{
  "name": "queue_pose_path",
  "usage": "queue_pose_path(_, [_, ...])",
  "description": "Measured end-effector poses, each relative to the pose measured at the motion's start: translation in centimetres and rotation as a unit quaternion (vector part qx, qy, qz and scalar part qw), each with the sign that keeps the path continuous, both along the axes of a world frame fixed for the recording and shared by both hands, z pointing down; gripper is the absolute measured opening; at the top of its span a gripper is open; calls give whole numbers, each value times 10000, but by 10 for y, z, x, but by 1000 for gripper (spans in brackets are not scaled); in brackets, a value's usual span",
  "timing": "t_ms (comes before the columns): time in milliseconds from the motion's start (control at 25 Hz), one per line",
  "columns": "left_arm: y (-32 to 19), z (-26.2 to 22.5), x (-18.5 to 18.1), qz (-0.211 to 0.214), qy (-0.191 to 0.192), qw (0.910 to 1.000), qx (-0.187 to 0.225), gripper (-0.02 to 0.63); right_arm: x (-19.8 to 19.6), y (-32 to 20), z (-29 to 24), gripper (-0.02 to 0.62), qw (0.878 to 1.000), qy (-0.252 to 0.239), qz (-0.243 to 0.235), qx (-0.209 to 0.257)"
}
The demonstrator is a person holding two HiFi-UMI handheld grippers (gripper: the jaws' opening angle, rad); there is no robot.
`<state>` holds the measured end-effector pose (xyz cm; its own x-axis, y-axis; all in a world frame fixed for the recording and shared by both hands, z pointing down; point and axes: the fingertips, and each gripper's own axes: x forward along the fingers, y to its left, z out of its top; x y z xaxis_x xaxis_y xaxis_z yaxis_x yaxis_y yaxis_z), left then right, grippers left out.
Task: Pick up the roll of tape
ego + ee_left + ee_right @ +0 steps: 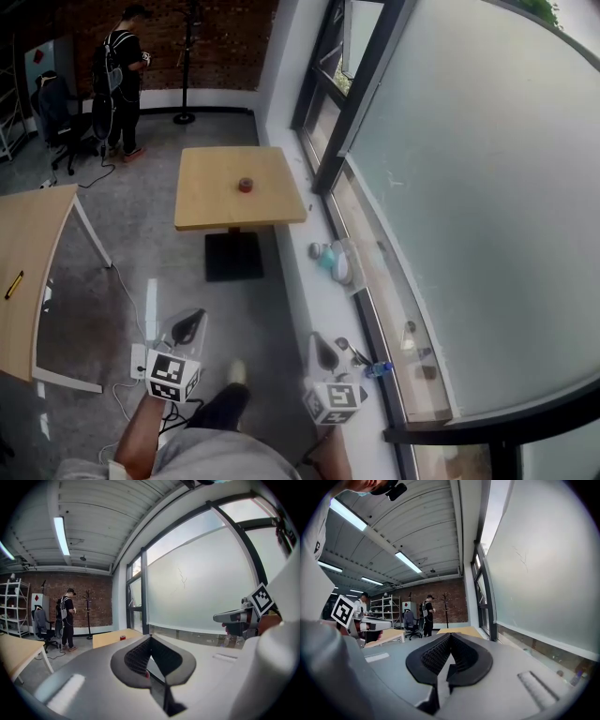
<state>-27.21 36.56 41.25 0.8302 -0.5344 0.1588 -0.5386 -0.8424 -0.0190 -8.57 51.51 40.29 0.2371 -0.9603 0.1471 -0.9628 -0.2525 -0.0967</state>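
Head view: tape roll point(246, 185) on wooden table point(214, 202) by window point(469, 187); left tongs point(190, 322), right tongs point(325, 352) pressed together, empty.

Left tongs point(187, 326): low in the head view's lower left, pointing forward and slightly below level; jaws together with the tips meeting, nothing between them.
Right tongs point(326, 354): low, right of centre, pointing the same way and tipped slightly down; jaws closed tip to tip, empty.
Left marker cube point(172, 375): at the rear of the left tongs, just ahead of the wrist.
Right marker cube point(335, 400): at the rear of the right tongs.
Left forearm point(134, 433): bare, rising from the bottom edge up to its cube.
Right forearm point(334, 458): bare, only a short stretch showing at the bottom edge.
Spacing: the two tongs are side by side, well apart, roughly parallel and at similar height.
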Motion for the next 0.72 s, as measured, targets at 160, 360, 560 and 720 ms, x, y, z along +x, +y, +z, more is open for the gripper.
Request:
queue_pose_path(160, [-12, 4, 16, 36, -6, 10000, -34, -2, 12, -13, 2, 12, 10000, -21, -19, 23])
queue_pose_path(360, [-40, 10, 41, -4, 13, 10000, -29, -2, 33, -41, 11, 14, 9999, -89, -82, -11])
queue_pose_path(560, [-80, 14, 71, -154, 72, 9998, -108, -2, 65, -76, 15, 14, 9996, -162, -215, -7])
queue_pose_path(720, [-106, 11, 101, -104, 97, 9999, -90, -2, 91, -109, 5, 12, 9995, -187, -242, -11])
